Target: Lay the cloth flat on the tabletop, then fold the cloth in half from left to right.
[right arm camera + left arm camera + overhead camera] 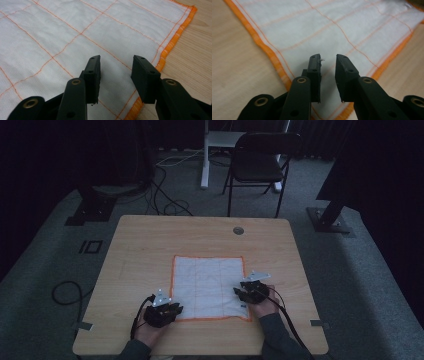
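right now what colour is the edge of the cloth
Orange: the white cloth has an orange hem and thin orange grid lines, clearest in the right gripper view.

Both tongs (pixel 171 309) (pixel 240 292) parted, low.

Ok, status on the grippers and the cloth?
Left gripper open over cloth's near left corner. Right gripper open over near right corner. Cloth flat on table. Nothing in the way.

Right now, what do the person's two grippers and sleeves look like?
Both the left tongs and right tongs are black, with flat rectangular pads, brass-ringed pivot holes, a grey three-cornered plate on top and a trailing black cable. The sleeves are dark grey.
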{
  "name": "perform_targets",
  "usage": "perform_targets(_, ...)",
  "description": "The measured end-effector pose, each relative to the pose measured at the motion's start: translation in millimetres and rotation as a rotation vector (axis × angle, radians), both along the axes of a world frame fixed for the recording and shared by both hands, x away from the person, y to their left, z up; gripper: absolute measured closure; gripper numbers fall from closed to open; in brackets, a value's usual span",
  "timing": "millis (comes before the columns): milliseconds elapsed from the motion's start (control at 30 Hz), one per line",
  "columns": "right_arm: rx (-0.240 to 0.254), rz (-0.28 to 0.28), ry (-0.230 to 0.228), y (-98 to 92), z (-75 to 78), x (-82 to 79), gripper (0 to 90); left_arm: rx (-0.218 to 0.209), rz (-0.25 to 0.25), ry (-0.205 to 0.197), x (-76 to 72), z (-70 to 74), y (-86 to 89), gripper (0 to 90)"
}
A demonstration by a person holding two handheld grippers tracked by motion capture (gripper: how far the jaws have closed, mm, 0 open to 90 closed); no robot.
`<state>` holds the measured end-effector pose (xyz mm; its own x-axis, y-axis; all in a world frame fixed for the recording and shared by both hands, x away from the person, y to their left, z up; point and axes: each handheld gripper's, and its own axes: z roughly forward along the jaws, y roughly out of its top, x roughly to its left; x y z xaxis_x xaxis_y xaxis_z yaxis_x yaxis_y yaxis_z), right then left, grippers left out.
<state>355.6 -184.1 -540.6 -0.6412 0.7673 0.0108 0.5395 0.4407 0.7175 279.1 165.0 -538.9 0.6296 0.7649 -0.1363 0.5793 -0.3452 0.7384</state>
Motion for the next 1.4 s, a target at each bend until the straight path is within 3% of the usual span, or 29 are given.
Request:
perform_targets(200,-0.001,-0.001,-0.003,0.4,-0.3,-0.3,58.4,-0.031,0.081,-0.061,14.5,10.4,12.7,73.8)
perform_targets(400,0.005,0.002,-0.004,0.0,-0.7,-0.1,57.8,-0.052,0.132,-0.055,34.2,7.8,20.9,71.0)
perform_targets(600,0.007,0.004,-0.002,-0.3,-0.8,0.0,57.5,-0.039,0.153,-0.059,46.6,4.6,19.7,68.6)
perform_targets(1167,0.014,0.007,-0.002,-0.5,-1.2,0.2,55.9,-0.021,0.210,-0.029,60.9,-1.6,20.9,59.8)
perform_targets(1400,0.017,0.012,-0.002,-0.7,-1.4,0.0,54.7,0.017,0.211,-0.021,66.4,-4.6,15.3,56.3)
